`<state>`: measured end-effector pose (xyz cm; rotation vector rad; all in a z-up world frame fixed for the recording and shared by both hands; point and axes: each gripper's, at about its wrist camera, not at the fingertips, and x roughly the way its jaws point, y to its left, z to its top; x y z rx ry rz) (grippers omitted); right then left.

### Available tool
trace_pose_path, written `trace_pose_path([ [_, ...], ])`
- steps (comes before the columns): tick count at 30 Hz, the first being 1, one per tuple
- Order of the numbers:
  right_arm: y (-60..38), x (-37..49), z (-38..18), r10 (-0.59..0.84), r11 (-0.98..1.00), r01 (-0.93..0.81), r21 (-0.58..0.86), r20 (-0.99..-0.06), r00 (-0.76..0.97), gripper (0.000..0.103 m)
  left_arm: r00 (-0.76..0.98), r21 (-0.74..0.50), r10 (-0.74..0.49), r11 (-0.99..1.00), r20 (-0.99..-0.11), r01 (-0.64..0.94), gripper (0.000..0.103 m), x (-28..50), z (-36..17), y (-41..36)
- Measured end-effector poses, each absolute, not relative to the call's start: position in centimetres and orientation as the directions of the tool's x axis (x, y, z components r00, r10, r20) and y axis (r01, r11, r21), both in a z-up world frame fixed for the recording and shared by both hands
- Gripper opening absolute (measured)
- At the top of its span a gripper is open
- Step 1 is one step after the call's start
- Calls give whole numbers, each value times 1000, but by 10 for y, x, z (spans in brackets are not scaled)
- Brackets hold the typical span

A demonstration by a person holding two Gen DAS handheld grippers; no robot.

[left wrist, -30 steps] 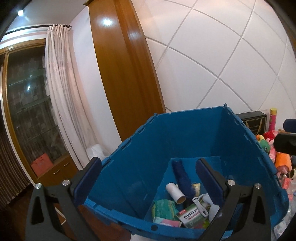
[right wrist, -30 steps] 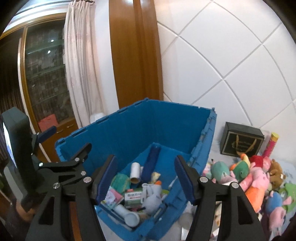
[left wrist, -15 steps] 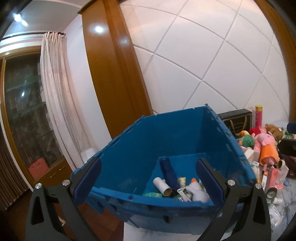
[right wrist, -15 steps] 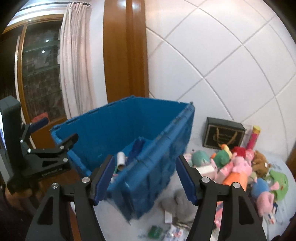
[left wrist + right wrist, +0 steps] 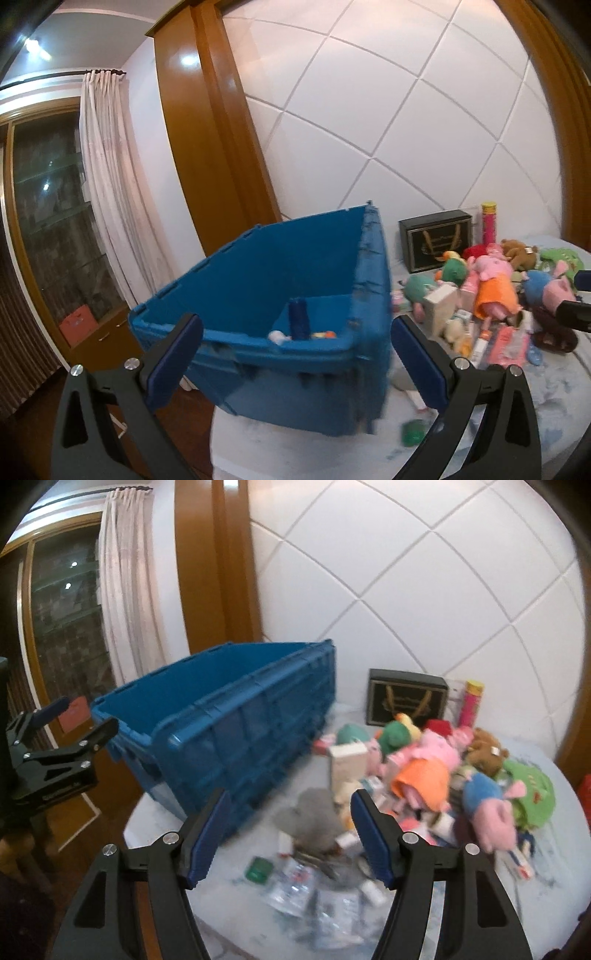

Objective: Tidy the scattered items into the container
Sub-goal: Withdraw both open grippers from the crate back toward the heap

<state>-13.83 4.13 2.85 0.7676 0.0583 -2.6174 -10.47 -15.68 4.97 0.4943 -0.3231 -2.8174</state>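
Ahead and slightly right of my right gripper (image 5: 290, 829), low on the pale bedcover (image 5: 546, 768), lies the scatter I have yet to clear: a grey plush (image 5: 310, 818) just beyond the fingertips, a small green item (image 5: 259, 868) to its lower left, and clear packets (image 5: 295, 882) under the jaws. None shows a clear long axis; the blur hides detail. Behind them sits the plush heap: an orange-dressed pink toy (image 5: 424, 771), a blue toy (image 5: 480, 794), a green toy (image 5: 532, 794), a brown bear (image 5: 484, 751). A pink tube (image 5: 471, 701) stands upright beside a black gift box (image 5: 404, 698) at the wall.

Right jaws are spread wide, nothing between them. My left gripper (image 5: 293, 362) is equally wide and empty; in the right view it hangs left of the crate, well apart from the scatter. Judgement: the right gripper is the nearer tool for the next pick, by a short reach forward and down.

Container: 1 blue crate (image 5: 258, 343), left of the scatter, its long side running away toward the wall. From the left view I see over the near rim: a dark blue upright piece (image 5: 298, 317), something white (image 5: 277, 336) and an orange-tipped bit (image 5: 327, 335). Contents sit low; most of the volume looks free. The rest of the floor is hidden by the rim.

Judgement: task partway, most items are outside.
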Motion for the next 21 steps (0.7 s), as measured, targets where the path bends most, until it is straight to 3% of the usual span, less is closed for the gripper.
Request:
trace_pose_path([
  [14, 166, -103, -10, -253, -961, 269, 60, -578, -776, 68, -905, 264, -187, -961, -381, 87, 103, -84, 5, -37],
  [21, 221, -101, -50, -189, -982, 161, 104, -652, -734, 68, -886, 252, -102, -967, -453, -18, 103, -98, -36, -11],
])
